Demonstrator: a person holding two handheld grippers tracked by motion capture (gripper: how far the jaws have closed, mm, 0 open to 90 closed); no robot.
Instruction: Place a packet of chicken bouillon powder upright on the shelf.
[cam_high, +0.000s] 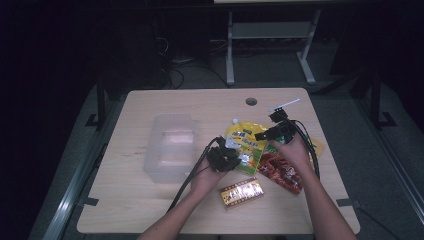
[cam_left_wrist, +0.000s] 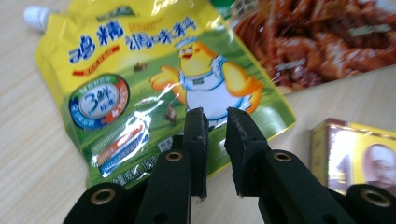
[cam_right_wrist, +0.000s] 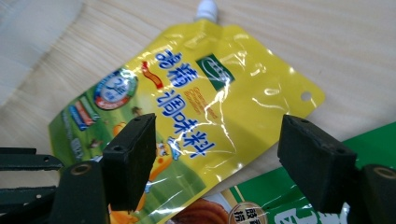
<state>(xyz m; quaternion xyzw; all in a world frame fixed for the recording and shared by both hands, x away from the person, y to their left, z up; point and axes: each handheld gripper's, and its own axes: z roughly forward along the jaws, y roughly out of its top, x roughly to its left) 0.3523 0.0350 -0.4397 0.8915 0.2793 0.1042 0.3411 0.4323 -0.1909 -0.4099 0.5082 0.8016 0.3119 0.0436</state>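
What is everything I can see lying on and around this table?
Spouted pouch: one, yellow and green with a white cap, table middle, between the two tools.
Meat snack bag: one, red-brown and green, right of the pouch, partly under it.
Small box: one, yellow and dark, near the front edge.
Plastic container: one, clear, left of the pouch.
Table: one, light wood, with a round hole near the far edge.
Left tool: one, black, jaws nearly together over the pouch's lower edge.
Right tool: one, black, jaws wide above the pouch.
Forearms: two, entering from the bottom.
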